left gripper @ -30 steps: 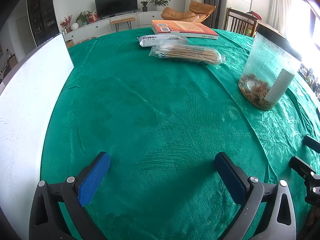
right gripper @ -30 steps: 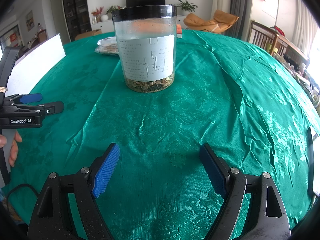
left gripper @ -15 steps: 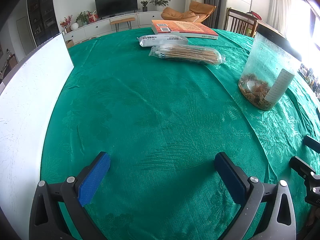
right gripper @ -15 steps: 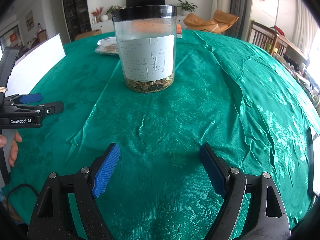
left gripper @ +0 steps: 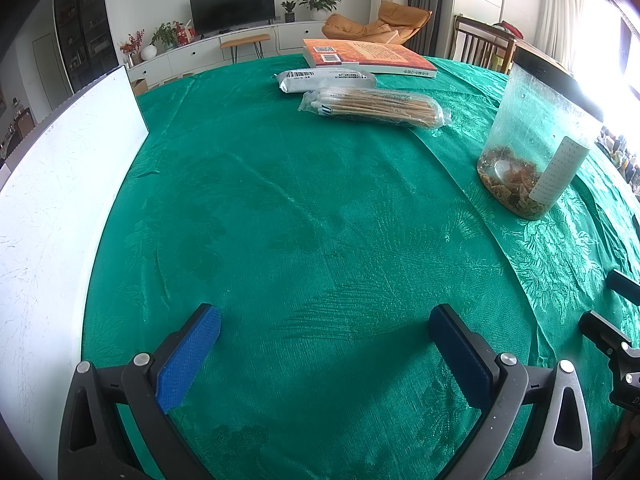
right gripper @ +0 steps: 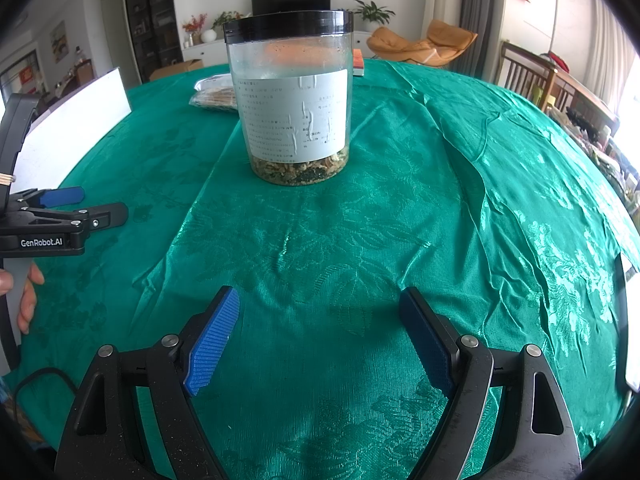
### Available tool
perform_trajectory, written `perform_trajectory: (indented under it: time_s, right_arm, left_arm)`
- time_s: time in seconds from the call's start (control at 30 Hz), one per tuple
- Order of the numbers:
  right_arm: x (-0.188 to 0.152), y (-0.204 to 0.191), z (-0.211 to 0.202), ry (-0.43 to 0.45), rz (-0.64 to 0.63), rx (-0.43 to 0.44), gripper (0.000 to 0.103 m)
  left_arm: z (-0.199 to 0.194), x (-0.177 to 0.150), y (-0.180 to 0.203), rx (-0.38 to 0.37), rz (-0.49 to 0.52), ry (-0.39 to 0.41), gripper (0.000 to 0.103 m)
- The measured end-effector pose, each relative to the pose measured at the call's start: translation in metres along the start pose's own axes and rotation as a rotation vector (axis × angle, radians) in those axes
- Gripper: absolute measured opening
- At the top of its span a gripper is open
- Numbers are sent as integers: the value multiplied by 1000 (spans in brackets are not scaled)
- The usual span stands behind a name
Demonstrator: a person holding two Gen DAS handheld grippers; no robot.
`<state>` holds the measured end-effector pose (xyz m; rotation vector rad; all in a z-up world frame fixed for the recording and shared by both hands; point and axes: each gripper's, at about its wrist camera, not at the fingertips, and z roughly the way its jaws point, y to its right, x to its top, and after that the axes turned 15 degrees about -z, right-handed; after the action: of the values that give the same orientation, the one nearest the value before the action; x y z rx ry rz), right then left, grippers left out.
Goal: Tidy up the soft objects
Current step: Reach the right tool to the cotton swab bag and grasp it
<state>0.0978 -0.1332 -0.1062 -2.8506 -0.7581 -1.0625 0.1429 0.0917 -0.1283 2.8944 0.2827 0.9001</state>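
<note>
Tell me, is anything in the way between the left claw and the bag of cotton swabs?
No. The left claw is open, and only bare green tablecloth lies between it and the bag of cotton swabs. The jar stands off to the right.

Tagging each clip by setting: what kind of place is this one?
Most likely a home living and dining room: a television on a low white cabinet, an orange lounge chair, and a table under a green tablecloth.
</note>
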Motion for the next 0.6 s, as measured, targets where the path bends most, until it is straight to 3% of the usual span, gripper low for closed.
perform_trajectory:
  time_s: [0.1,0.23,0.3,0.37,0.47,0.53,0.6]
  right_arm:
    - [0,0,0,1,-1,1,84]
    - [7,-14,-5,-25,-59,36,84]
    - [23,-32,-16,15,-118,71,84]
    - [51,-54,-31,81,-214,100,84]
    - [117,-84,-34,102,-419,95,84]
    - [168,-94,-18,48,-539,81,84]
    - [215,-94,12,-76,-592,121,84]
  left_arm:
    - [-4,0,-10,31,4,-27,103]
    - [-13,-6,-39,50,-63,-31,103]
    - [-16,-11,-47,44,-61,-17,103]
    - [-20,-16,-51,30,-53,10,103]
    - [-21,-18,-51,28,-52,21,103]
    - [-21,-18,-50,28,-53,22,103]
    - [-21,-18,-50,27,-53,22,103]
